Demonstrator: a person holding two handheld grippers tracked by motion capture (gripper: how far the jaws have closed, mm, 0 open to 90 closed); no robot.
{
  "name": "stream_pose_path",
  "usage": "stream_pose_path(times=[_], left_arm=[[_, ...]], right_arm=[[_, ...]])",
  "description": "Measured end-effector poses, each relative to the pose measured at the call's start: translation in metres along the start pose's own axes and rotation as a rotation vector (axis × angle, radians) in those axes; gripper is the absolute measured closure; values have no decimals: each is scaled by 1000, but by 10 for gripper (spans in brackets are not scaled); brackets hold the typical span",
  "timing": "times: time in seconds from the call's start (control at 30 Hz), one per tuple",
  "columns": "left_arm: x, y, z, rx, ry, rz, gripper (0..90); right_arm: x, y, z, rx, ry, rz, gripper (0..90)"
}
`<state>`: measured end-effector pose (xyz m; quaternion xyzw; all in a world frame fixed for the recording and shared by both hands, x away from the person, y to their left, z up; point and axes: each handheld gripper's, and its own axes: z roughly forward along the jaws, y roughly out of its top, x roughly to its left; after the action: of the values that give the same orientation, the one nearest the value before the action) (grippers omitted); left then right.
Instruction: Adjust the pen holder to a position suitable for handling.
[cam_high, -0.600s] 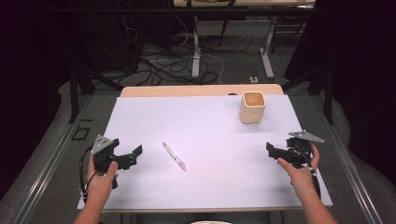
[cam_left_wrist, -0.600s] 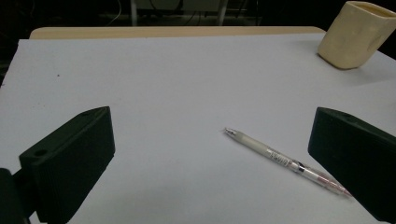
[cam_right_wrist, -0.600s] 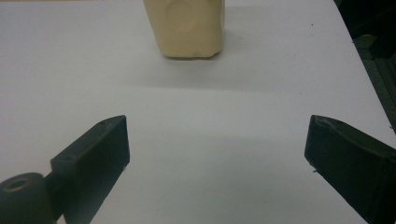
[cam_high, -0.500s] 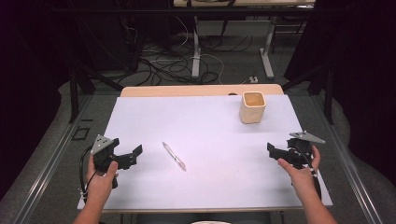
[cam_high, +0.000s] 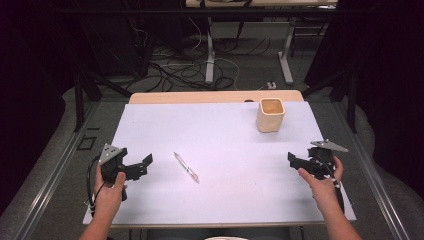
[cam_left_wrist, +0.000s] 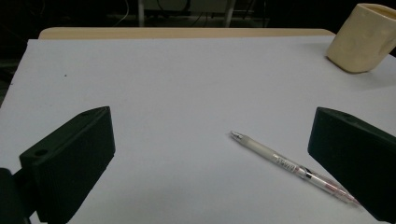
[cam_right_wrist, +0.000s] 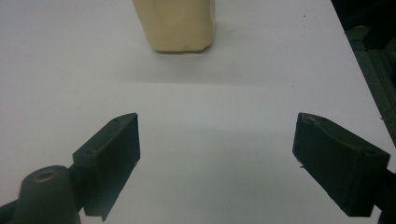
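Left gripper (cam_high: 142, 166) sits low over the white table (cam_high: 225, 135), jaws spread wide, nothing between them. The pen (cam_left_wrist: 292, 167) lies flat just ahead of it and off toward its right jaw; in the left gripper view the pen's clip end runs in under that jaw's edge, tip pointing away and inward. Not touching, as far as I can tell. Likely reason for the pose: jaws pre-opened and aimed so the pen can be straddled across its barrel; it lies diagonal to the jaws, so the hand probably needs a twist first.

Right gripper (cam_high: 295, 162) also released, jaws wide apart, holding nothing, resting near the table's right edge. The cup (cam_right_wrist: 175, 23) stands upright straight ahead of it, well apart, slightly toward its left jaw. Looks parked and facing the cup, maybe ready to steady it.

Container: cream squarish cup (cam_high: 270, 114), open top. From the high view the inside looks tan and bare; the bottom is not clearly visible. Pen is well apart from the cup, between the two grippers but much nearer the left one.

Judgement: pickup not yet begun; the pen probably goes into the cup.
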<state>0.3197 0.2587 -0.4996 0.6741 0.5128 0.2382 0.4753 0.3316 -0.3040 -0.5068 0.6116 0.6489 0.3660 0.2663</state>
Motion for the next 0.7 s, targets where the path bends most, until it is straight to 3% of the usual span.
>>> stream_pose_path(times=[0.23, 0.5, 0.7], left_arm=[[4, -2, -3, 22, 70, -23, 4], [6, -3, -1, 40, 118, -27, 4], [8, -4, 0, 53, 148, -29, 1]], right_arm=[[7, 3, 2, 5, 3, -11, 149], [14, 11, 0, -1, -19, -61, 152], [16, 17, 4, 24, -35, -69, 154]])
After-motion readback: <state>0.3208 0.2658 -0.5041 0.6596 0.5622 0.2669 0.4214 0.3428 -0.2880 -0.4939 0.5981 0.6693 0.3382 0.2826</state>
